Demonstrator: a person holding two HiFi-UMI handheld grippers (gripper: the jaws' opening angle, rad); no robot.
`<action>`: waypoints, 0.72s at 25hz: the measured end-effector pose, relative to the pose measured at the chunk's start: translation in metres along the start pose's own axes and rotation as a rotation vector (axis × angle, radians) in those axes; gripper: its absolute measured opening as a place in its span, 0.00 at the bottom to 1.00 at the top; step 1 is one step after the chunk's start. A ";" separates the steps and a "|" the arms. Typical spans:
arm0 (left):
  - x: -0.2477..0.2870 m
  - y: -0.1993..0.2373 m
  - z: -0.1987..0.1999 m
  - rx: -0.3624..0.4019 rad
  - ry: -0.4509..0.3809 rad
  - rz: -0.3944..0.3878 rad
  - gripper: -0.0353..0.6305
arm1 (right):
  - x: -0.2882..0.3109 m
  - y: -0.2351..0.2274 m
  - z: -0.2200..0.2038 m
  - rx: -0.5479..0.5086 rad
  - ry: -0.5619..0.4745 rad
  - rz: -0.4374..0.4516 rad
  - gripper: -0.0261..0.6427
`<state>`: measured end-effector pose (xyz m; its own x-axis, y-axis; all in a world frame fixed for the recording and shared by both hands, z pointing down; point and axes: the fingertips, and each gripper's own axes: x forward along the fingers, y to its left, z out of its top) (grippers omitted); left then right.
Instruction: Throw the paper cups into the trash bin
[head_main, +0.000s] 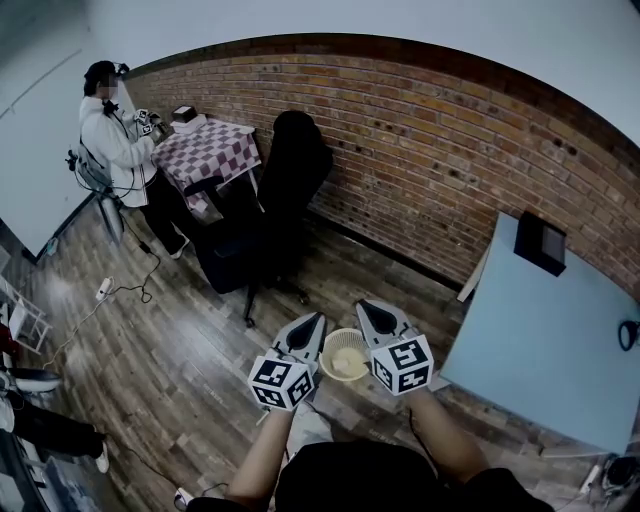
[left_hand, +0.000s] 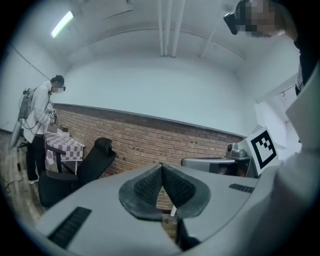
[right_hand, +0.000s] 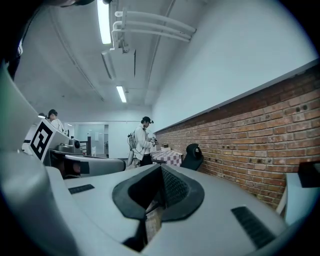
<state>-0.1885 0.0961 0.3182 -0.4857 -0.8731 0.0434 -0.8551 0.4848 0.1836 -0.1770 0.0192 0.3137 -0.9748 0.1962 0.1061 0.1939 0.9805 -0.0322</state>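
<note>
In the head view a small round woven trash bin (head_main: 345, 355) stands on the wooden floor just in front of me, with pale contents inside that I cannot make out. My left gripper (head_main: 319, 319) is held at the bin's left side and my right gripper (head_main: 363, 306) at its right side, both pointing away from me toward the brick wall. In the left gripper view the left gripper (left_hand: 161, 168) has its pads meeting at the tips with nothing between them. The right gripper (right_hand: 161, 170) is shut too, and empty. No loose paper cup shows in any view.
A black office chair (head_main: 285, 190) stands ahead by the brick wall (head_main: 430, 130). A pale blue table (head_main: 545, 340) with a black box (head_main: 540, 243) is at the right. At the far left a person (head_main: 115, 135) stands by a checked table (head_main: 215, 150). A power strip (head_main: 104, 289) lies on the floor.
</note>
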 end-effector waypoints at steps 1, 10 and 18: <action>-0.002 -0.006 -0.001 0.003 -0.001 0.000 0.07 | -0.006 0.001 0.000 -0.003 -0.001 0.003 0.05; -0.023 -0.049 -0.001 0.015 -0.019 0.002 0.07 | -0.050 0.013 0.004 0.003 -0.037 0.042 0.05; -0.041 -0.074 0.001 0.033 -0.027 0.012 0.07 | -0.076 0.022 0.006 -0.013 -0.035 0.047 0.05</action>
<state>-0.1049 0.0962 0.3015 -0.5001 -0.8657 0.0184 -0.8545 0.4969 0.1512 -0.0995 0.0261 0.2986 -0.9677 0.2422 0.0704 0.2411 0.9702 -0.0238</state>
